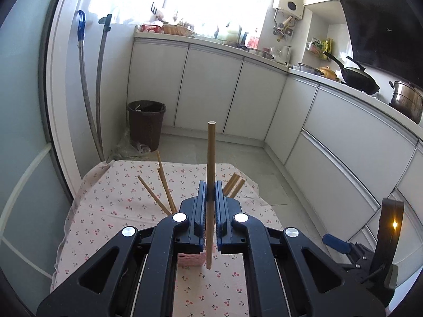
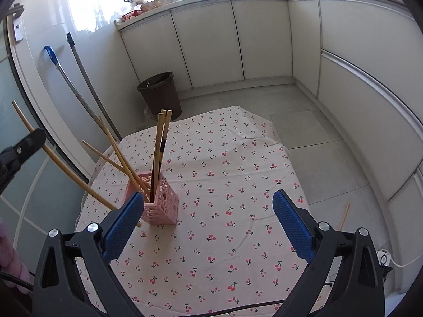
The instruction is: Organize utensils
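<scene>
Left gripper [image 1: 210, 195] pinches one chopstick [image 1: 210, 158] upright, its lower tip just above the pink holder [image 2: 161, 203], already bristling with leaning chopsticks [image 2: 158, 145] that crowd the opening; right gripper [image 2: 208, 227], jaws spread and empty, hangs beside the holder over the cherry-print cloth [image 2: 238, 158].

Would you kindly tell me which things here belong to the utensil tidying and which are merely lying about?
Part of the job:
- chopstick clamped in the left claw
- pink holder on the cherry tablecloth
- chopsticks in the holder
- open right claw
- possibly the chopstick on the floor

Just lying about:
- brown bin
- mop handles
- wok
- steel pot
</scene>
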Demonstrator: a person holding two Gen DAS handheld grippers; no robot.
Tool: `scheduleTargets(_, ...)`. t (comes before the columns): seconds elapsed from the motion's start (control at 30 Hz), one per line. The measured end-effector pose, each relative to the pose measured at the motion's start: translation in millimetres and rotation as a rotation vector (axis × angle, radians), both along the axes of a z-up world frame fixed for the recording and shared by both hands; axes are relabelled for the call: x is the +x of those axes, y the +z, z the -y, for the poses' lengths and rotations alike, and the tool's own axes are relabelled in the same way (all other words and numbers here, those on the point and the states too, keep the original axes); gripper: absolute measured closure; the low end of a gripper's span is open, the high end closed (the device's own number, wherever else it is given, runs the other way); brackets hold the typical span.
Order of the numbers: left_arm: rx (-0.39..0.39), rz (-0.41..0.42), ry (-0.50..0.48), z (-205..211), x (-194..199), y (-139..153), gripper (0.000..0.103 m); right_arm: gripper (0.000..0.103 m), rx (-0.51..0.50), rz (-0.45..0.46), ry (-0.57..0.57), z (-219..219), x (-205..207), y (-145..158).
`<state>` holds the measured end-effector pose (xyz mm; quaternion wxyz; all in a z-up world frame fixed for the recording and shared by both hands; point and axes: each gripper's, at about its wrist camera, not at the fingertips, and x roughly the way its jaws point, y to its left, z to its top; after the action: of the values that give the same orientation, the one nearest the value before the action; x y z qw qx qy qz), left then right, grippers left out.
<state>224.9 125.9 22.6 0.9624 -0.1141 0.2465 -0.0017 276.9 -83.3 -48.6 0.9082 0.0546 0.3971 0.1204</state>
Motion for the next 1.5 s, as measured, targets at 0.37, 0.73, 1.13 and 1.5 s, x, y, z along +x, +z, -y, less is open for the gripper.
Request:
scheduleTargets(0.37,0.043,-0.024,0.043,-8,50,-7,0.096,0.008,-0.015,-0.02,0.016,-9,5,-6)
scheduleTargets(0.73,0.009,-0.055,0.075,-9,20,-41,0.029,0.008,-0.045,0.202,-0.015,-8,-23,23)
scheduleTargets(1.13,0.057,0.03,0.112,14,-18,-30,0.007,0.007,-0.087,0.334,-0.127,4,-46,42)
scheduleTargets(1.5,0.117,0.017,0.173,15,-22,-28,0.007,0.007,-0.109,0.353,-0.213,13,-53,42)
